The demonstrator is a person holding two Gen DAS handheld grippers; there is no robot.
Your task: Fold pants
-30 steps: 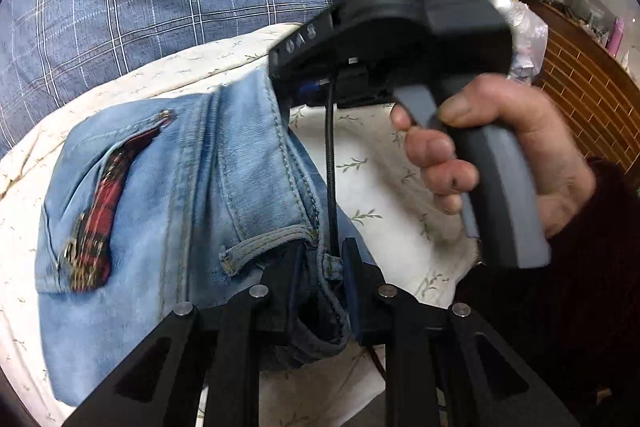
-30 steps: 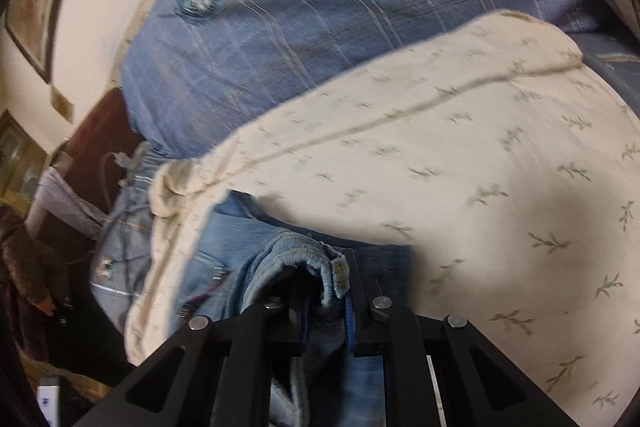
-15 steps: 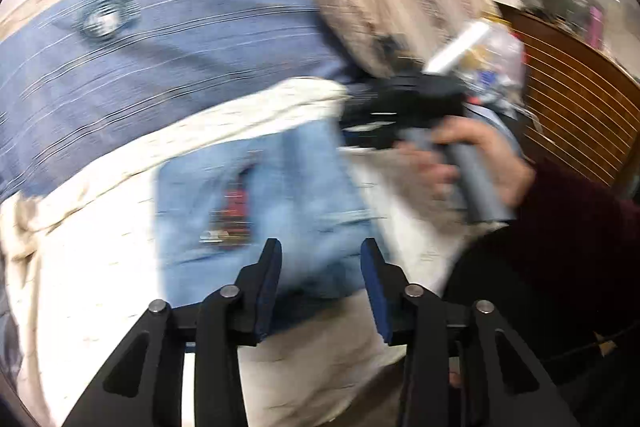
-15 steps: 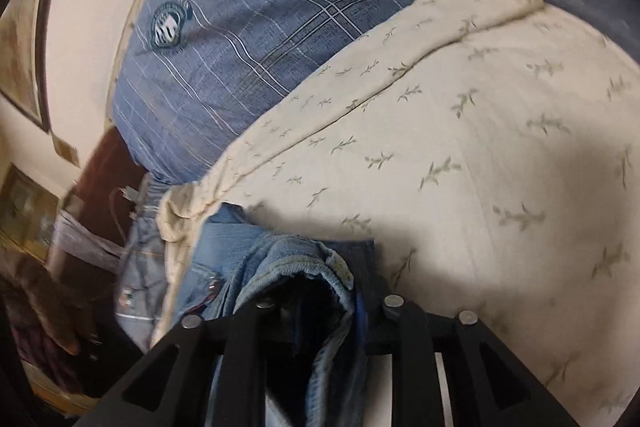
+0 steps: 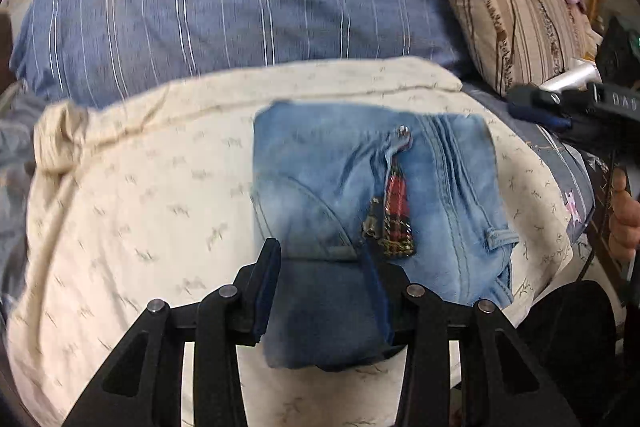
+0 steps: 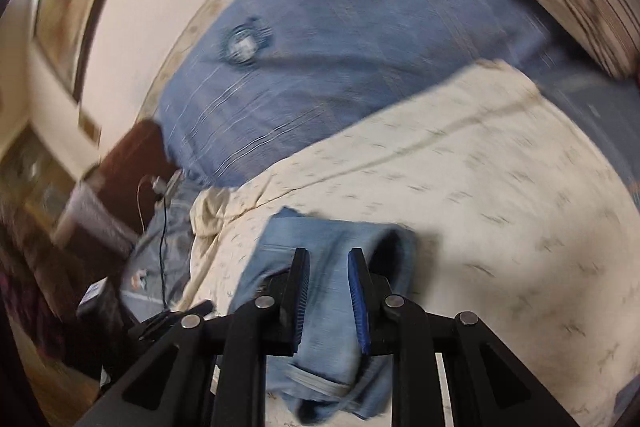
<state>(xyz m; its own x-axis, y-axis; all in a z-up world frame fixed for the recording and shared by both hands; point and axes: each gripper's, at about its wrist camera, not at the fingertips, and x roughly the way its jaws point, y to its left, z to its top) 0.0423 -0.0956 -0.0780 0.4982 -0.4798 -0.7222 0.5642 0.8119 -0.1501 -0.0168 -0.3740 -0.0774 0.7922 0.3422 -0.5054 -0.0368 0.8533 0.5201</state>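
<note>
Folded jeans [image 5: 360, 187] lie on a cream sprigged bedspread [image 5: 140, 207] before a blue plaid pillow [image 5: 240, 7], both left hand-held gripper [image 5: 326, 291] and right hand-held gripper [image 6: 328, 291] spread apart, holding nothing.

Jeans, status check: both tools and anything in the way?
Left tool open, right tool open, neither gripping. Jeans folded into compact rectangle on cream sheet. Nothing blocking; blue plaid pillow sits behind.

One pair of jeans [image 5: 360, 187], two pillows [image 5: 240, 11], one sheet [image 5: 140, 207]

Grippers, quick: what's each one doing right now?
Left gripper: open, holding nothing, over the folded light-blue denim pants.
Right gripper: open, holding nothing.
</note>
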